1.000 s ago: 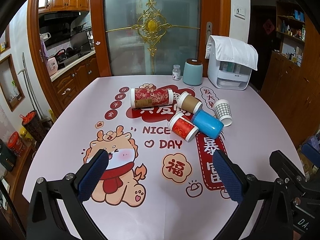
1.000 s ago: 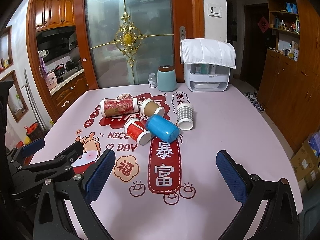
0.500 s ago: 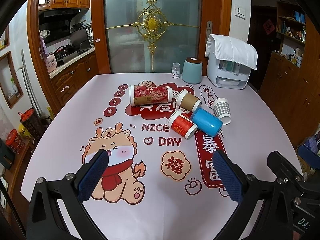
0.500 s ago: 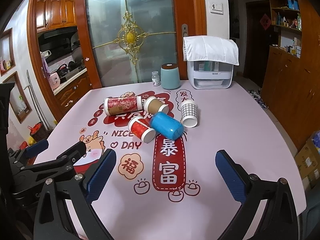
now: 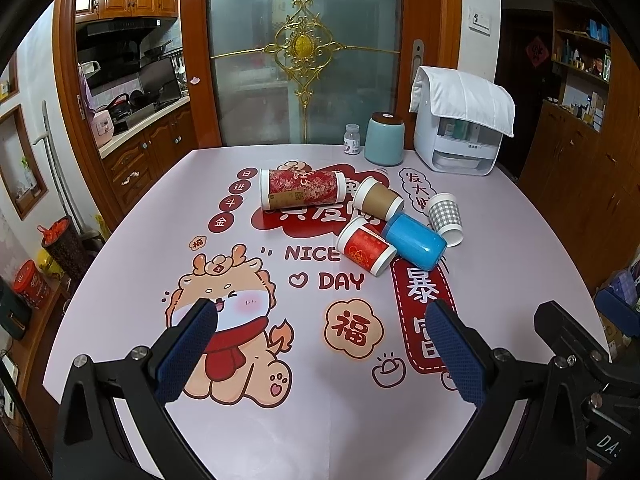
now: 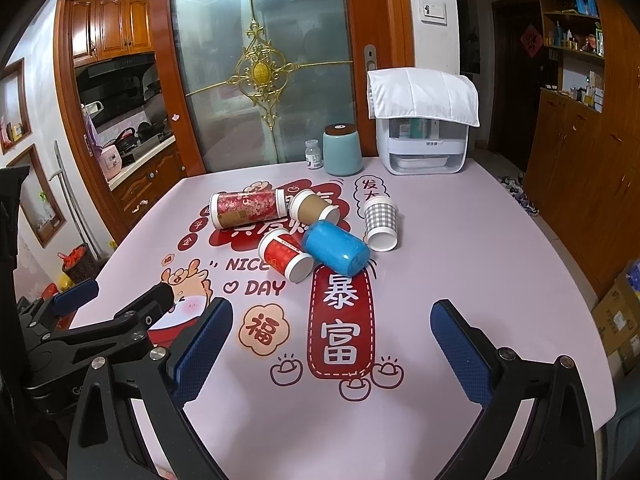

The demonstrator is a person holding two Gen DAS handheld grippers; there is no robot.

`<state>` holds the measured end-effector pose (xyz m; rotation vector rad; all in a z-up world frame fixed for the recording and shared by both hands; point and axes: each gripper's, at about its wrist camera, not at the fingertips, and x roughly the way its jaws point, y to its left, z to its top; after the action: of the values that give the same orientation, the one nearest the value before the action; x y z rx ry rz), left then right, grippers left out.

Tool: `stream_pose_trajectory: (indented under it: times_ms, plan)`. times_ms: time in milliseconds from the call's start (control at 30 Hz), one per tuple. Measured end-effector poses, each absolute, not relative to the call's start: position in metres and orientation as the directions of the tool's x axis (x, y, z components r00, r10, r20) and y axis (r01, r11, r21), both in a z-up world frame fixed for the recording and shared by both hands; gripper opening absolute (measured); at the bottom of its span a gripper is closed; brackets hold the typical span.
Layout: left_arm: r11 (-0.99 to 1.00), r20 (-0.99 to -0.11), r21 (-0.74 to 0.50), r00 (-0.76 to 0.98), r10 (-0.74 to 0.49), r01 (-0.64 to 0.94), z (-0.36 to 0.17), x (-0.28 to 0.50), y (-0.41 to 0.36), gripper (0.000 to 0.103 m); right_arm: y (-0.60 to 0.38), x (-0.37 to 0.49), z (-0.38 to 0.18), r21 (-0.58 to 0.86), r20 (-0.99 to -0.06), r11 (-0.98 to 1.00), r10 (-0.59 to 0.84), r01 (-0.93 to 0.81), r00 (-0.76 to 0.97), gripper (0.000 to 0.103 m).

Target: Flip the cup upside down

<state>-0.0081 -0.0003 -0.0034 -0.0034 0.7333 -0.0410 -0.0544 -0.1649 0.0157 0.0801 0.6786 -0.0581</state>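
Observation:
Several cups lie on their sides in a cluster mid-table: a blue cup (image 5: 416, 241) (image 6: 335, 248), a red paper cup (image 5: 365, 246) (image 6: 285, 255), a brown paper cup (image 5: 378, 199) (image 6: 314, 208), a grey checked cup (image 5: 445, 218) (image 6: 381, 219) and a long red patterned can (image 5: 302, 188) (image 6: 247, 208). My left gripper (image 5: 320, 320) is open and empty above the near table, short of the cups. My right gripper (image 6: 331, 320) is open and empty, also short of them. The left gripper's body (image 6: 80, 328) shows at the right wrist view's left edge.
The table carries a pink printed cloth (image 5: 280, 420). At its far edge stand a teal canister (image 5: 384, 139), a small white bottle (image 5: 352, 145) and a white appliance under a white cloth (image 5: 460, 132). Wooden cabinets (image 6: 580, 160) stand to the right, a kitchen doorway to the left.
Both grippers have risen and drawn slightly back, so the cups sit a little lower and farther in view. Both stay open. The cups have not moved.

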Motion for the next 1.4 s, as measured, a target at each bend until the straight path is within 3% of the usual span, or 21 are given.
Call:
stream_pose_trajectory:
  times_ms: [733,900,1167,1400]
  plan:
    - [0.999,-0.667,-0.001,0.744,-0.032,0.042,-0.006,-0.008,0.001,0.102,-0.165,-0.054,0.015,0.05,-0.629,0.996,-0.03,0.078,0.777,0.099]
    - [0.99,-0.641,0.035,0.763,-0.084,0.139,-0.007,0.0,0.005,0.102,-0.163,-0.048,0.012,0.019,-0.638,0.997,-0.044,0.073,0.769,0.095]
    - [0.914,-0.618,0.193,0.768,-0.17,0.358,-0.007,0.047,0.006,0.102,-0.178,-0.004,0.011,0.018,-0.675,0.996,-0.051,0.086,0.736,0.09]
    - [0.697,-0.624,0.432,0.748,-0.226,0.571,-0.038,0.111,-0.029,0.102,-0.201,0.063,-0.012,0.046,-0.764,0.994,-0.029,0.1,0.644,0.086]
